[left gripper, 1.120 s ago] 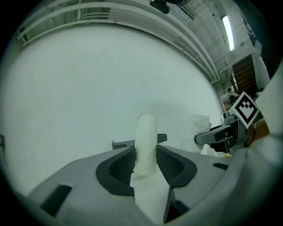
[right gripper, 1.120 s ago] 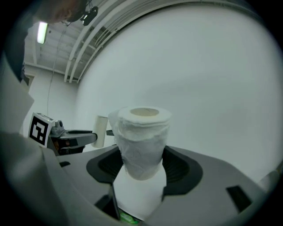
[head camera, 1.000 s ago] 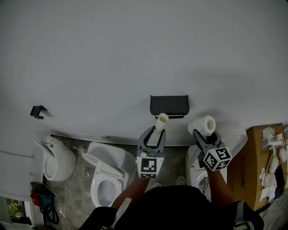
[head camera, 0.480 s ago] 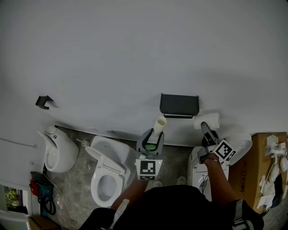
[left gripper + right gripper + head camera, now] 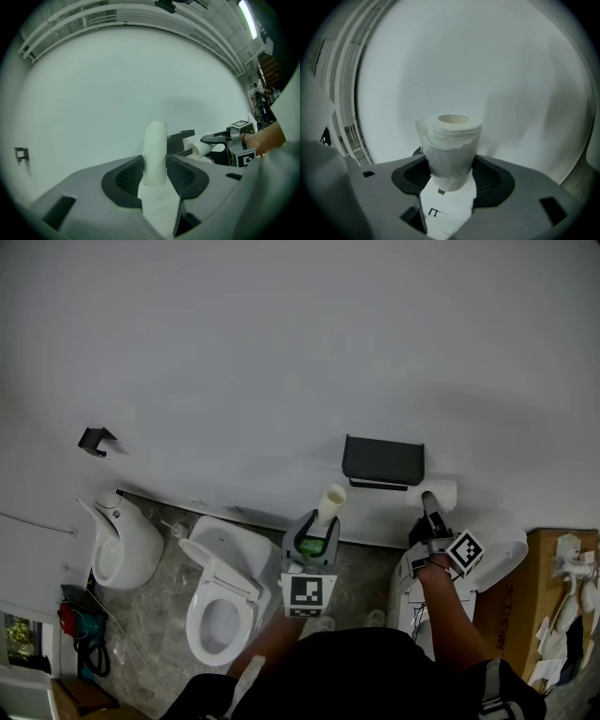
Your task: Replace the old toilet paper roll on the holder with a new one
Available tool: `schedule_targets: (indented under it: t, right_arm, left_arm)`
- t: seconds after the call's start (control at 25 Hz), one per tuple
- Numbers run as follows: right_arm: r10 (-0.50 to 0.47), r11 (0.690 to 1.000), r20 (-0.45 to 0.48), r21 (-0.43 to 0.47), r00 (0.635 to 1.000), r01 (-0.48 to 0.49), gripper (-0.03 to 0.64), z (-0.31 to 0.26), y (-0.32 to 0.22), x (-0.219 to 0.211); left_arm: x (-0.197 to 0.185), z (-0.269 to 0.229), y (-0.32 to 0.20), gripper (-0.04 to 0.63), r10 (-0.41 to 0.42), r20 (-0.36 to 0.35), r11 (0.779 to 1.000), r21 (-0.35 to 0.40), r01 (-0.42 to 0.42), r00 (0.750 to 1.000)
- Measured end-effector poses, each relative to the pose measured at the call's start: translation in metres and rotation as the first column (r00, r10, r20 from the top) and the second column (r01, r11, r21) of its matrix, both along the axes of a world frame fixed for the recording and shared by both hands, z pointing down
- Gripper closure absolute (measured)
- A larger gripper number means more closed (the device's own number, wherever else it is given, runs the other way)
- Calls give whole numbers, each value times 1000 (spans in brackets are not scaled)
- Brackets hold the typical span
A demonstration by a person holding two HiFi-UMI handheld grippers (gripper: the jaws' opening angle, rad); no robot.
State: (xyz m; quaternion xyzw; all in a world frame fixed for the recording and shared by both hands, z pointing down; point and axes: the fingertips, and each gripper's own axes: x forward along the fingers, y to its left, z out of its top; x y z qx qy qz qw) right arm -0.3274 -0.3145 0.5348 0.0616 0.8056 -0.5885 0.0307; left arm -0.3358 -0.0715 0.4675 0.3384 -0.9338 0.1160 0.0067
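The black paper holder (image 5: 382,461) is fixed to the white wall. Just below and left of it, my left gripper (image 5: 317,526) is shut on an empty cardboard tube (image 5: 332,502) that sticks up between the jaws. The left gripper view shows the tube (image 5: 154,150) pinched upright, with the holder (image 5: 180,139) behind it. My right gripper (image 5: 429,510) is shut on a full white toilet paper roll (image 5: 439,493), held below the holder's right end. In the right gripper view the roll (image 5: 449,145) stands squeezed between the pads, hollow core upward.
A white toilet (image 5: 220,601) with its seat up stands on the floor at the left, and a second white fixture (image 5: 117,549) stands beyond it. Another toilet (image 5: 492,554) is under my right arm. A cardboard box (image 5: 558,601) is at the far right. A small black bracket (image 5: 94,440) is on the wall.
My right gripper has rolled its wrist and sunk, so the roll now lies sideways below the holder's right end. The left gripper with the tube has drifted a little.
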Motion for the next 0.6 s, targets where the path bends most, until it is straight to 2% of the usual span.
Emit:
schedule_targets:
  t: [0.24,0.6]
  right_arm:
    - [-45,997,-11,-62,999,44,348,7,18,-15]
    - [-131,988,-9,-89,991,130,348,8,62,-35]
  left_arm:
    - [-3,2,2,443,-18,0,1000,-4,18,1000]
    - [-11,4,26,443,-70,-6,998,-4,70,998]
